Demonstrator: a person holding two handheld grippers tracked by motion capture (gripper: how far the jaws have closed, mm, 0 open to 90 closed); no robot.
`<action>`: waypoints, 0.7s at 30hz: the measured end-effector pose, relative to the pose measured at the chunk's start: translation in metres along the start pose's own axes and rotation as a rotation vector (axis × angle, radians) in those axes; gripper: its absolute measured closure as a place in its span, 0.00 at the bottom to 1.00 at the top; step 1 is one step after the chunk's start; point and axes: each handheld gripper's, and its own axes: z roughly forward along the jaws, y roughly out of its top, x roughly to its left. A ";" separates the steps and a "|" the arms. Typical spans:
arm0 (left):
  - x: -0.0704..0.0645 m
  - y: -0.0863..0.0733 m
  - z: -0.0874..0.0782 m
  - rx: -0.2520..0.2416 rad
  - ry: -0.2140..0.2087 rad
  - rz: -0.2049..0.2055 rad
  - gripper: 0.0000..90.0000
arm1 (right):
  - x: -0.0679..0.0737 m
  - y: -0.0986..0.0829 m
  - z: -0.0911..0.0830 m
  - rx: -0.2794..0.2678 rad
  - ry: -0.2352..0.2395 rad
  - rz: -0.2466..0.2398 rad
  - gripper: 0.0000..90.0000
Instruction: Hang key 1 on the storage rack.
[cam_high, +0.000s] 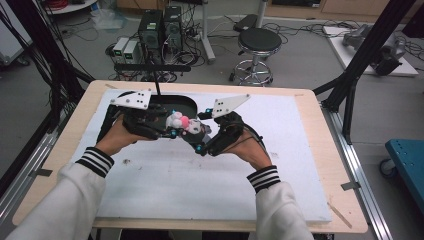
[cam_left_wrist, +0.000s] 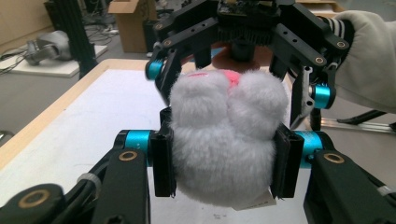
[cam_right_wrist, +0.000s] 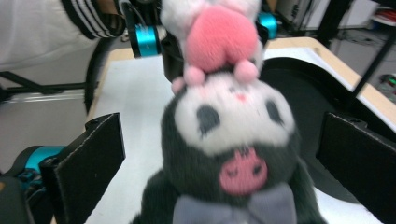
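Above the white foam mat that covers the pale wooden table, toward its far side, the two hand-held grippers meet nose to nose with a small plush toy between them. The left gripper, a black two-jaw tool with turquoise joints and a grey three-cornered plate on top, is clamped on the toy: in the left gripper view its two black pads press into the fluffy white part of the plush toy from both sides, and the fur bulges out above and below them. A small paper tag sticks out under the toy near one pad.

The right gripper, of the same build, faces the left one from the other side. In the right gripper view its jaws stand wide apart, one at each side of the frame, and neither touches the toy. That view shows the plush toy from the front: a dark grey body, a white face with dark eyes, a pink patch below the face, a grey bow at the neck, and a pink puff on top with white fluff above.

Behind the grippers a black oval tray lies on the mat. The person's hands, in white sleeves with striped black cuffs, hold both tools.
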 end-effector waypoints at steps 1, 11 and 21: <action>0.000 0.000 -0.001 0.003 0.008 0.003 0.59 | 0.000 -0.001 -0.002 -0.001 -0.012 0.004 0.01; 0.002 0.005 -0.022 -0.020 0.129 -0.012 0.59 | 0.004 -0.017 -0.038 -0.046 -0.166 0.066 0.01; 0.005 0.006 -0.047 -0.030 0.276 -0.033 0.59 | 0.019 -0.046 -0.087 -0.102 -0.355 0.117 0.01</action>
